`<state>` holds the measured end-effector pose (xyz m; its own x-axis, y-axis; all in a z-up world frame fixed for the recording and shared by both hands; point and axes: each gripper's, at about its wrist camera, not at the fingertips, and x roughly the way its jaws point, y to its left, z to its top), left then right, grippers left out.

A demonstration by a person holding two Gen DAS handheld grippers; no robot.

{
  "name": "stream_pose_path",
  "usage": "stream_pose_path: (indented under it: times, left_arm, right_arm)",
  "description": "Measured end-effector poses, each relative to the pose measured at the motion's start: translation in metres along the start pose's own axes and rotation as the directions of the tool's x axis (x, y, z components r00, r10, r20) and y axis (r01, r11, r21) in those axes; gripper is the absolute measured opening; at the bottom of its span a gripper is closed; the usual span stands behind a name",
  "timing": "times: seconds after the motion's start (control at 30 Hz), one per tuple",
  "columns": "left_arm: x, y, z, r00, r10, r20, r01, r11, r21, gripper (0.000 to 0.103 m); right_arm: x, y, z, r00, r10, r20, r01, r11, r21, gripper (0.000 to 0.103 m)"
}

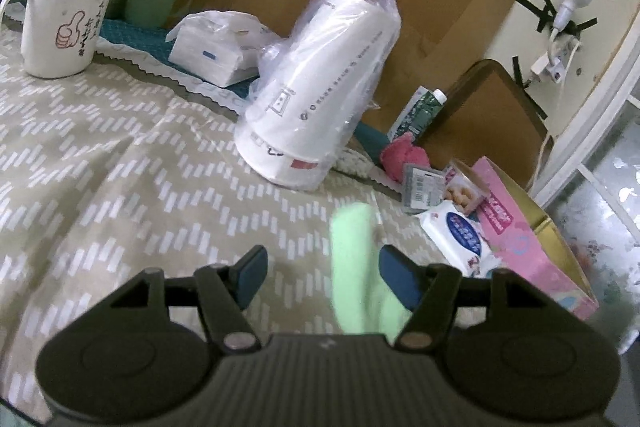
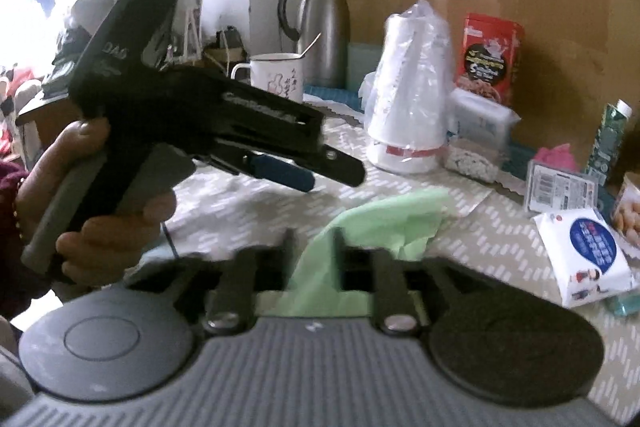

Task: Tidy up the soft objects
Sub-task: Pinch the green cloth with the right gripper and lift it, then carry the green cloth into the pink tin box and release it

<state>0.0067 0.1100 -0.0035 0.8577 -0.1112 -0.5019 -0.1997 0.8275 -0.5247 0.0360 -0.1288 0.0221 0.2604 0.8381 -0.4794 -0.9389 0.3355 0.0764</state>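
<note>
My right gripper has its jaws closed on the green cloth.

The cloth runs up between the two thin fingers and fans out past them over the surface with the zigzag cover. In my left wrist view the left gripper has its jaws wide apart, and the cloth hangs just beside the right blue pad; I think they touch, but nothing is pinched there. A hand holds the left gripper up above the cloth. Farther back stand a bag of white cups, a white mug, a pack of wipes and a pink box.
</note>
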Motion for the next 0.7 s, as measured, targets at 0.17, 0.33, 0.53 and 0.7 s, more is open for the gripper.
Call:
stream_pose_path:
  times: [0.17, 0.33, 0.53, 0.7]
  left_arm:
    - [0.003, -0.018, 0.000, 0.999, -0.032, -0.013, 0.033, 0.998, 0.058, 0.068]
    - [0.031, -0.041, -0.011, 0.994, 0.011, -0.111, 0.003, 0.992, 0.129, 0.046]
    - [0.038, -0.061, -0.019, 0.988, -0.015, -0.155, 0.040, 0.987, 0.158, 0.011]
    - [0.031, -0.096, -0.013, 0.985, -0.088, -0.146, 0.119, 0.969, 0.215, 0.011]
  right_arm:
    - [-0.004, -0.009, -0.008, 0.999, -0.036, -0.006, 0.037, 0.998, 0.052, 0.058]
    - [0.007, -0.020, -0.013, 0.996, -0.043, -0.080, 0.052, 0.993, 0.109, 0.069]
    - [0.008, -0.015, -0.019, 0.998, -0.025, -0.064, 0.031, 0.996, 0.089, 0.006]
    - [-0.014, -0.014, -0.019, 0.996, -0.071, 0.045, 0.068, 0.995, 0.071, 0.005]
